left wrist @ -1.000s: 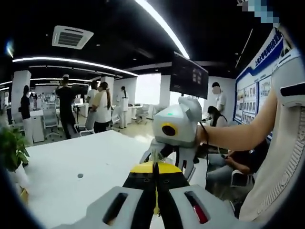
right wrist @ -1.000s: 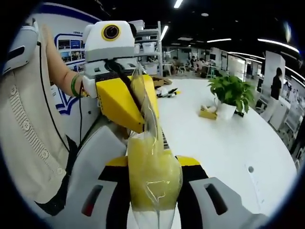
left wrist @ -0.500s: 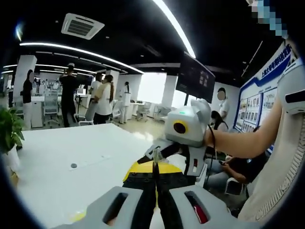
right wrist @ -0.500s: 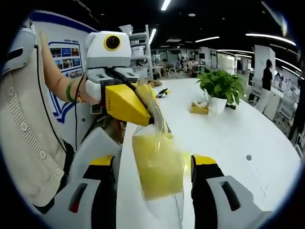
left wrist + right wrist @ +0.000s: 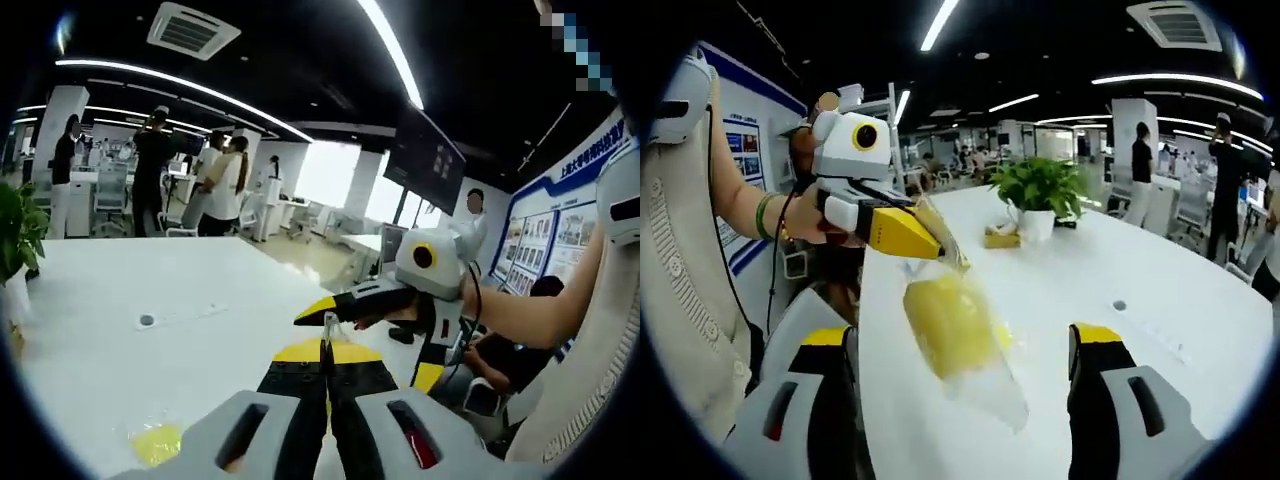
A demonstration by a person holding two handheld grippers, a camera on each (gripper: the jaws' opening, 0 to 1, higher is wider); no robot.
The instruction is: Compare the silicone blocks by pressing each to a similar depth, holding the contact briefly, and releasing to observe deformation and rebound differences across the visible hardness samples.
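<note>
My left hand-held gripper (image 5: 930,240) pinches the top edge of the clear bag holding the yellow silicone block (image 5: 948,325), hanging over the bench (image 5: 1160,270); my right hand-held gripper (image 5: 960,420) is wide (empty). Lower the bag flat before pressing.

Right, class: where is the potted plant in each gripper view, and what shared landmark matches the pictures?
Left gripper view: potted plant at the far left edge, on the white table.
Right gripper view: upper middle, on the table beyond the bagged yellow block hanging from the left tongs.
Shared landmark: the small round hole in the tabletop.
</note>
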